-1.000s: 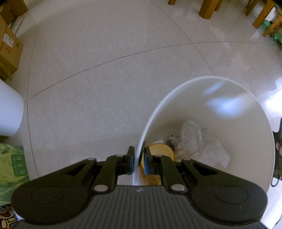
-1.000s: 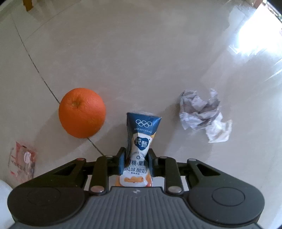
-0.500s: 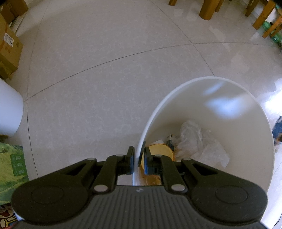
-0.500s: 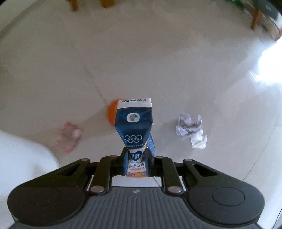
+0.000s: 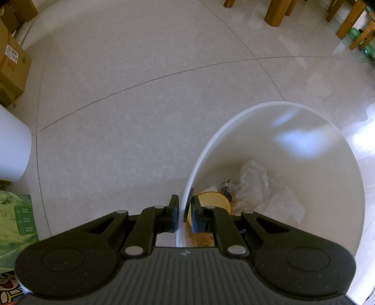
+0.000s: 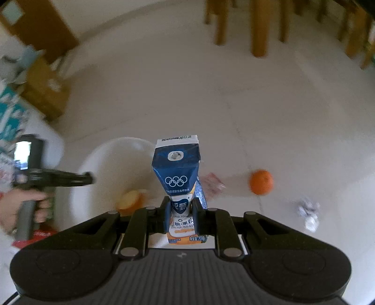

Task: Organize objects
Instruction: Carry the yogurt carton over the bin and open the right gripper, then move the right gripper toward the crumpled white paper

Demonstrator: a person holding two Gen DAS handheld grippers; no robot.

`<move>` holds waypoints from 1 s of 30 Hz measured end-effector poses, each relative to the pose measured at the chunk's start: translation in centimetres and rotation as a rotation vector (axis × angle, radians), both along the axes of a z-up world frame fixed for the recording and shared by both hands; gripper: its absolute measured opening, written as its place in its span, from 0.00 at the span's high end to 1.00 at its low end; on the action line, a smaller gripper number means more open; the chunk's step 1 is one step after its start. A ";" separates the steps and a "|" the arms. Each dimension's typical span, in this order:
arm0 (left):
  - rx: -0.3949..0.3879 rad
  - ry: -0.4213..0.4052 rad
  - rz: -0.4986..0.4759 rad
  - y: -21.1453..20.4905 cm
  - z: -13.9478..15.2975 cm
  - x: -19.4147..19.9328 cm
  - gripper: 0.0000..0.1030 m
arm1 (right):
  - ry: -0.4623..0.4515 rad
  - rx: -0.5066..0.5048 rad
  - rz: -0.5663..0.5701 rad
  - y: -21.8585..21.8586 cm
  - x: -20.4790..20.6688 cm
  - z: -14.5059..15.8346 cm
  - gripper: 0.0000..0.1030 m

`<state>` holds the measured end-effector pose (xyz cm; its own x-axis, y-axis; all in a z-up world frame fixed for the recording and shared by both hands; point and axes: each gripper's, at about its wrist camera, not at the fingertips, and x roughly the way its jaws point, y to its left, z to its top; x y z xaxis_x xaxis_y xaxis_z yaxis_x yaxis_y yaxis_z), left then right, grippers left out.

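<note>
My left gripper (image 5: 183, 214) is shut on the rim of a white bin (image 5: 304, 131), which holds a yellow cup (image 5: 212, 199) and crumpled plastic (image 5: 264, 187). My right gripper (image 6: 179, 212) is shut on a blue yogurt carton (image 6: 177, 169) and holds it upright in the air, near the bin (image 6: 105, 159). In the right wrist view the left gripper (image 6: 88, 178) shows at the bin's left rim. An orange (image 6: 260, 181), a crumpled paper ball (image 6: 308, 212) and a pink wrapper (image 6: 212, 184) lie on the floor to the right.
Cardboard boxes (image 5: 11, 61) stand at the far left, with a white container (image 5: 13, 150) and a green bag (image 5: 14, 223) nearer. Wooden furniture legs (image 5: 277, 11) stand at the back of the tiled floor.
My right gripper has lifted the carton off the floor and swung left toward the bin; the orange and paper ball now lie far to the right. The left gripper has stayed on the rim.
</note>
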<state>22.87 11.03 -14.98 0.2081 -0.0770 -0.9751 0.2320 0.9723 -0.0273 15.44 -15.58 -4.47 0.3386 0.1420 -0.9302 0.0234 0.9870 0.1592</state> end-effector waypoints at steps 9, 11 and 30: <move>0.002 0.001 -0.002 0.0 0.1 0.1 0.92 | -0.073 -0.033 0.169 6.0 -0.1 0.7 0.33; 0.001 0.001 -0.001 0.0 0.1 0.1 0.92 | -0.077 -0.035 0.171 5.8 -0.2 0.8 0.33; -0.001 -0.006 -0.008 -0.2 0.1 -0.3 0.92 | -0.084 -0.262 -0.150 -7.1 -2.9 -7.5 0.01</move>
